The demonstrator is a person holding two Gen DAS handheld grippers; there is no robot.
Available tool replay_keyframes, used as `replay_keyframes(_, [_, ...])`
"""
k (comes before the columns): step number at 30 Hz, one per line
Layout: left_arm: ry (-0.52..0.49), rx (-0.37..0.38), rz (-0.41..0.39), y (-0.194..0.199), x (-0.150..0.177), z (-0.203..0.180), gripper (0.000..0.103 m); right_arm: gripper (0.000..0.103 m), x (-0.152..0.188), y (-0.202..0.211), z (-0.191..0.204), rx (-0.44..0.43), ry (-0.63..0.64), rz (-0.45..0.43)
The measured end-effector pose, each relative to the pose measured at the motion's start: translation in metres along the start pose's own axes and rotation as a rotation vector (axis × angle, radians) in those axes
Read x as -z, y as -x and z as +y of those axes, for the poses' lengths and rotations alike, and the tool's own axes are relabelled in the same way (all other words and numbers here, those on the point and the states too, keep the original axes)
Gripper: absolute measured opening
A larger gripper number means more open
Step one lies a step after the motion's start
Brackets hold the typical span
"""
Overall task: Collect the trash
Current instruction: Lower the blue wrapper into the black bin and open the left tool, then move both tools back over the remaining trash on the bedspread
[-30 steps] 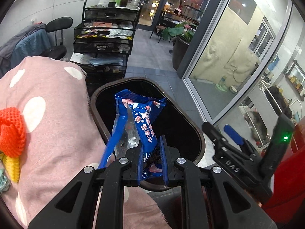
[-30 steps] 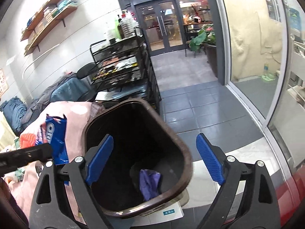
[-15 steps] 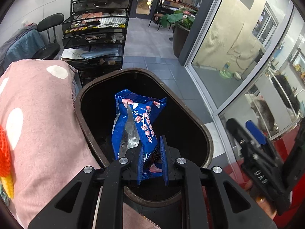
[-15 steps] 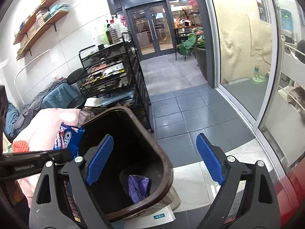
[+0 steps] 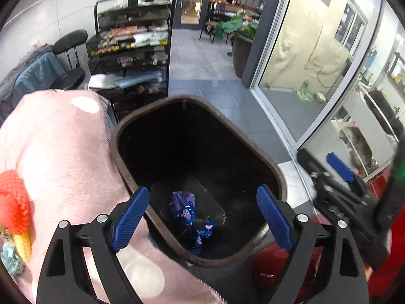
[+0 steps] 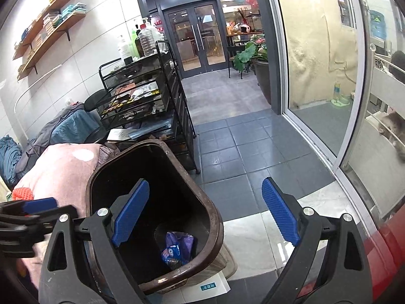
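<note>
Trash bin [image 5: 253, 149]: hard plastic, brown rim scuffed and dull, inner wall dark and matt. Blue snack wrapper [image 5: 187, 211] on bin floor: glossy crinkled film; purple wrapper [image 6: 182, 239] beside it, same sheen. Pink blanket [image 5: 58, 152]: fuzzy napped cloth, white dots. Orange foam net [image 5: 12, 202]: open mesh. Left gripper [image 5: 202, 210]: matt black plastic, ribbed blue pads, bright metal screws. Rack [image 6: 141, 96]: black wire mesh. Floor tiles [image 6: 227, 152]: grey, slight gloss. Wall shelves [image 6: 50, 22]: wood.

Shop interior: glass double doors [image 6: 200, 38], tiled floor [image 6: 243, 139], wire rack [image 6: 141, 96] of goods, bottles [image 6: 141, 41], wall shelves [image 6: 50, 22].
</note>
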State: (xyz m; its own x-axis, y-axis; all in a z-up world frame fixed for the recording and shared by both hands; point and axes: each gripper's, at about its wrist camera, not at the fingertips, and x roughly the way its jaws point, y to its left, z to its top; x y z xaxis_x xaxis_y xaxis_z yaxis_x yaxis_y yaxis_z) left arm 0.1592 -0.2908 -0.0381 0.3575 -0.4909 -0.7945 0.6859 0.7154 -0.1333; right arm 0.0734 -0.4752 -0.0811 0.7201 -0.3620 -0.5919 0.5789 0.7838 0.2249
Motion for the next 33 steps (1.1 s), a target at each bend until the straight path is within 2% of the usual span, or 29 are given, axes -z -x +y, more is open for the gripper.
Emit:
replay_keyframes(8, [-0.028, -0.033, -0.158, 0.066, 0.017, 0.0, 0.093, 0.09, 0.002, 0.007, 0.017, -0.038, 0.019, -0.002])
replay_keyframes(12, [-0.006, -0.036, -0.219, 0.089, 0.028, 0.006, 0.096, 0.09, 0.002, 0.014, 0.031, -0.063, 0.04, -0.008])
replay_keyframes(17, [0.028, -0.083, -0.288, 0.112, 0.042, 0.02, 0.098, 0.091, 0.002, 0.026, 0.052, -0.11, 0.075, -0.02])
replay_keyframes(21, [0.071, -0.124, -0.308, 0.123, 0.056, 0.035, 0.098, 0.093, 0.006, 0.035, 0.076, -0.181, 0.116, -0.018])
replay_keyframes(27, [0.128, -0.252, -0.311, 0.131, 0.084, 0.065, 0.098, 0.094, 0.017, 0.045, 0.119, -0.295, 0.198, 0.002])
replay_keyframes(33, [0.199, -0.342, -0.293, 0.142, 0.123, 0.101, 0.098, 0.094, 0.03, 0.048, 0.167, -0.443, 0.276, 0.07])
